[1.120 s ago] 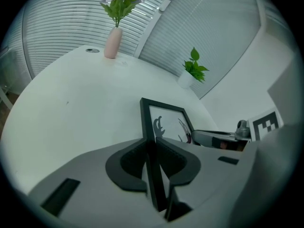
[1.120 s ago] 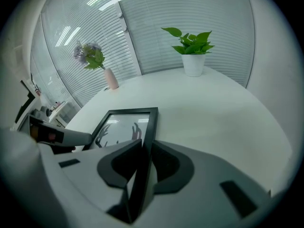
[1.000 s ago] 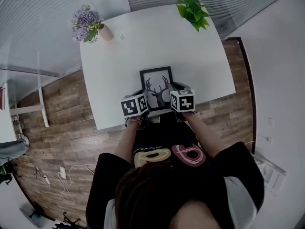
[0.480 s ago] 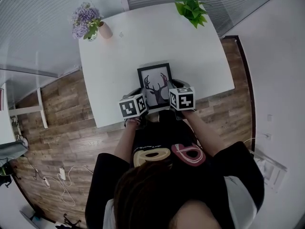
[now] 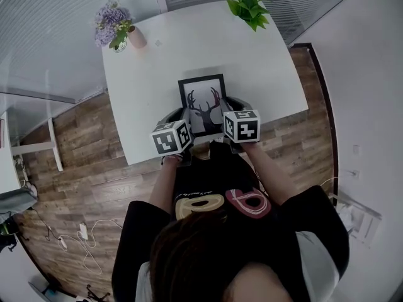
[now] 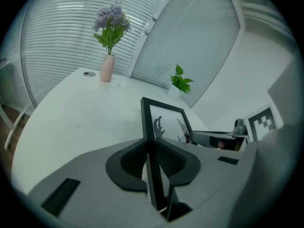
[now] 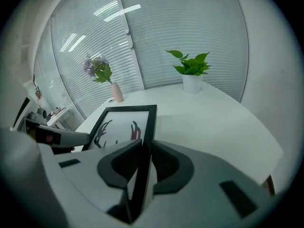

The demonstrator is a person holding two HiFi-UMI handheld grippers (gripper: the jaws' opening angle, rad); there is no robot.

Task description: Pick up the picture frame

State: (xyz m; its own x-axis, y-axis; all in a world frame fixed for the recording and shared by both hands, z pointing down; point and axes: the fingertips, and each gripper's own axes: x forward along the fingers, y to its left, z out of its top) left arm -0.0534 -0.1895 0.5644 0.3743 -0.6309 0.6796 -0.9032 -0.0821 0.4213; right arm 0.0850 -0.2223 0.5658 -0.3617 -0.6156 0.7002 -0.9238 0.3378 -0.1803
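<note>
A pink vase (image 5: pixel 135 38) of purple flowers stands at the far left corner of the white counter (image 5: pixel 264 61). The left claw (image 6: pixel 153 151) is clenched on the left edge of the black picture frame (image 5: pixel 203 104), which is held over the counter's near middle, and the right claw (image 7: pixel 142 160) clamps its right edge. A potted green plant (image 5: pixel 247 6) stands at the far right.
</note>
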